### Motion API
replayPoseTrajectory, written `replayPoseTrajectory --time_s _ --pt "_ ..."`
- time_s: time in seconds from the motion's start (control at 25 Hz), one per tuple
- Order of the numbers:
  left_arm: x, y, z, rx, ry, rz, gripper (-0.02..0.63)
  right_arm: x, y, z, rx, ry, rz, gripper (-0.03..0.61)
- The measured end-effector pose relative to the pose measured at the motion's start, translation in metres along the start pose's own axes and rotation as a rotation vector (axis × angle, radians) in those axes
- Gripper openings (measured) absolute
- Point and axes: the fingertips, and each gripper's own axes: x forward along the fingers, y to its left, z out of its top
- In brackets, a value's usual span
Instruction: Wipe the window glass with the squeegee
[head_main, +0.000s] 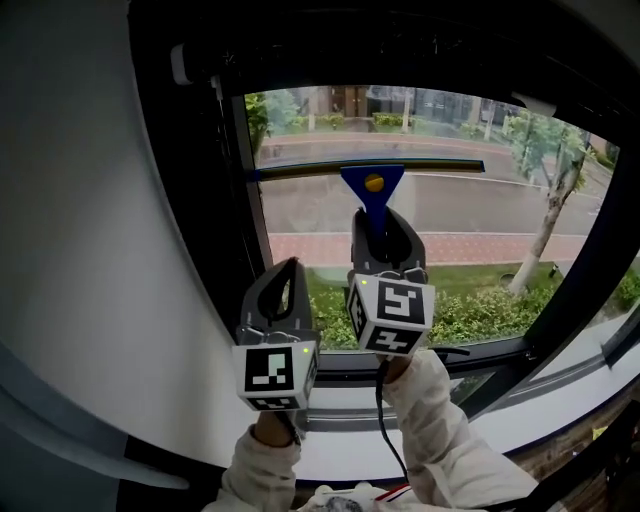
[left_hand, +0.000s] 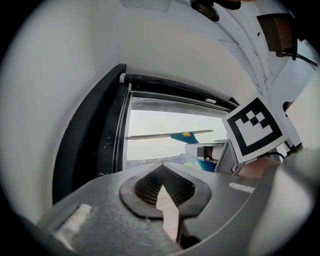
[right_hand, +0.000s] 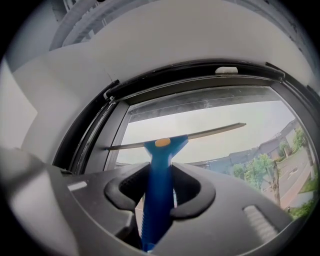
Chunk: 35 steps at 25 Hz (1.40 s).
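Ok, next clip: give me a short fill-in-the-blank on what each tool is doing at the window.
1. The right tool is shut on the squeegee by its ____ handle.
2. Between its jaws, the left tool holds ____.
3. The blade lies ____, not upright, against the window glass.
Missing words: blue; nothing; horizontally.

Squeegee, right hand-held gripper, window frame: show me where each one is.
squeegee (head_main: 373, 192), head view, blue neck just below the blade.
right hand-held gripper (head_main: 385, 225), head view, midway between its fingertips, shut on the squeegee's handle.
window frame (head_main: 225, 230), head view, black left upright.
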Motion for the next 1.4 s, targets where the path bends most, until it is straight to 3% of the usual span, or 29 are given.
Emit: replayPoseTrajectory --time_s 0.36,0.48,0.6,0.8,0.92,1.16,1.4 --pt "-0.012 -0.010 -0.035 -0.012 0.044 -0.006 0.000 -0.019 0.001 -0.040 0.000 0.059 0.001 0.140" --pt "-0.022 -0.015 -0.043 0.012 0.024 -0.010 0.000 -0.029 0.003 -0.057 0.004 0.073 0.001 0.140" --pt "-0.021 -0.023 -0.045 0.007 0.023 -0.055 0.000 -0.039 0.004 -0.077 0.006 0.096 0.000 0.140" --pt "0.006 -0.047 -0.049 -0.104 0.081 -0.202 0.000 -0.051 0.007 -0.110 0.002 0.128 0.010 0.140" --pt "0.021 -0.060 -0.053 -0.130 0.112 -0.259 0.000 -0.059 0.008 -0.126 0.000 0.147 0.016 0.140" --pt "0.039 -0.076 -0.073 -0.165 0.173 -0.313 0.000 -0.070 0.007 -0.146 -0.011 0.176 0.031 0.140" --pt "0.051 -0.077 -0.090 -0.134 0.231 -0.329 0.000 -0.078 0.009 -0.163 -0.006 0.197 0.043 0.138"
